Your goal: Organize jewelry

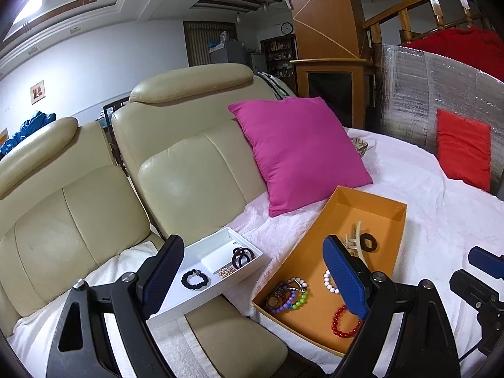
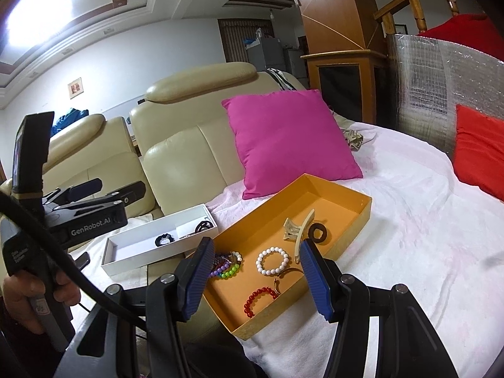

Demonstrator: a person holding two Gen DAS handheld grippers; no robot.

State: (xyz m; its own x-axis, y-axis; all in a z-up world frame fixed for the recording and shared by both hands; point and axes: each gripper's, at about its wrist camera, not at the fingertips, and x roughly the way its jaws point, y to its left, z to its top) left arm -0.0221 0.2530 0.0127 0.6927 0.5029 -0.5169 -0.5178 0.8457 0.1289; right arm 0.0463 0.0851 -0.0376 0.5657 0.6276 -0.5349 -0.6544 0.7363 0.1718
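An orange box (image 1: 370, 203) (image 2: 343, 198) lies on the white sheet and holds a white bead bracelet (image 2: 272, 261), a red bead bracelet (image 2: 256, 299), multicoloured bracelets (image 2: 226, 266), a cream hair claw (image 2: 297, 230) and a black ring (image 2: 318, 232). A white tray (image 1: 220, 241) (image 2: 141, 249) to its left holds a black bead bracelet (image 1: 195, 279), a dark hair tie (image 1: 242, 256) and a small gold piece (image 1: 226, 271). My left gripper (image 1: 252, 278) is open and empty between tray and box. My right gripper (image 2: 255, 280) is open and empty over the box's near end.
A pink cushion (image 1: 299, 151) leans behind the box against the cream leather sofa (image 1: 189, 170). A red cushion (image 1: 464, 154) and a silver foil panel (image 1: 409, 94) stand at the right. The white sheet (image 2: 409, 236) spreads to the right of the box.
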